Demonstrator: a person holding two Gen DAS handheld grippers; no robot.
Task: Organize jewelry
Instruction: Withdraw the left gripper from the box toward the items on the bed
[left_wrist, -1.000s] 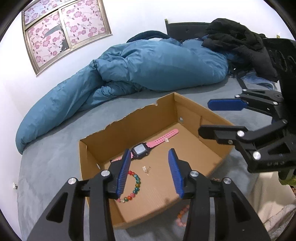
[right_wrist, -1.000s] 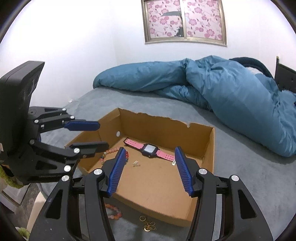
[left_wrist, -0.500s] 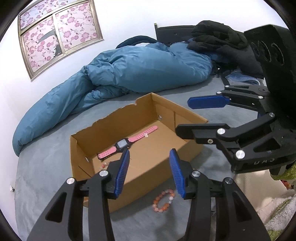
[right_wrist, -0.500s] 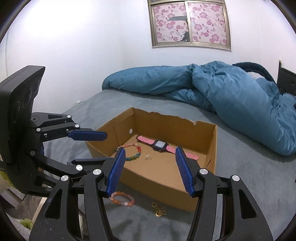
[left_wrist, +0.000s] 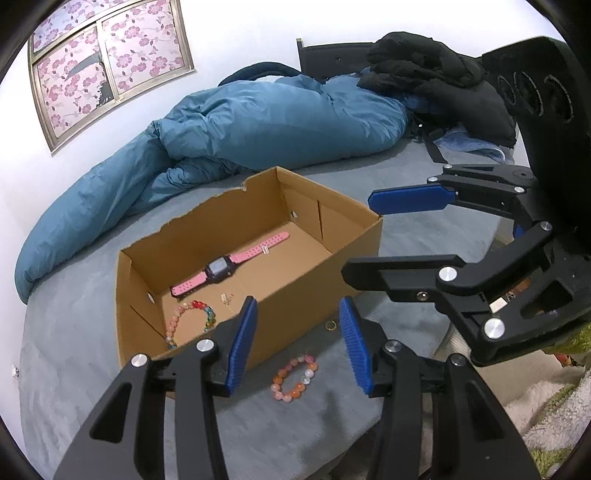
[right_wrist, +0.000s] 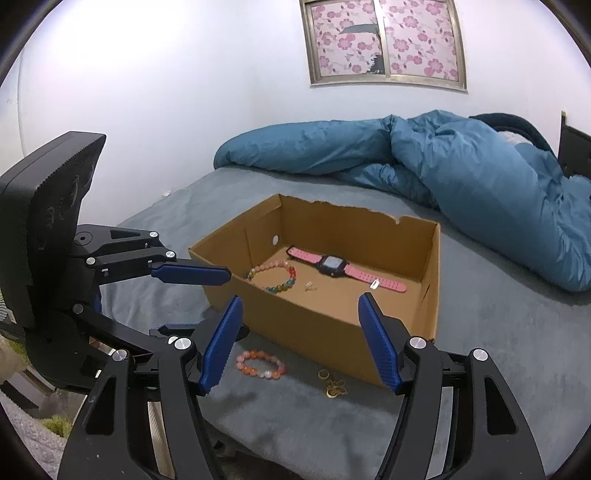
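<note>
Jaws: I read both grippers, left (left_wrist: 297, 341) and right (right_wrist: 301, 341), as parted and empty; right's have just been widening. Watch (right_wrist: 334, 265) + multicolour bracelet (right_wrist: 273, 277) inside box (right_wrist: 317, 325). Pink bracelet (right_wrist: 261, 364), gold rings (right_wrist: 332, 384) outside, by box front: approx. half done.
</note>
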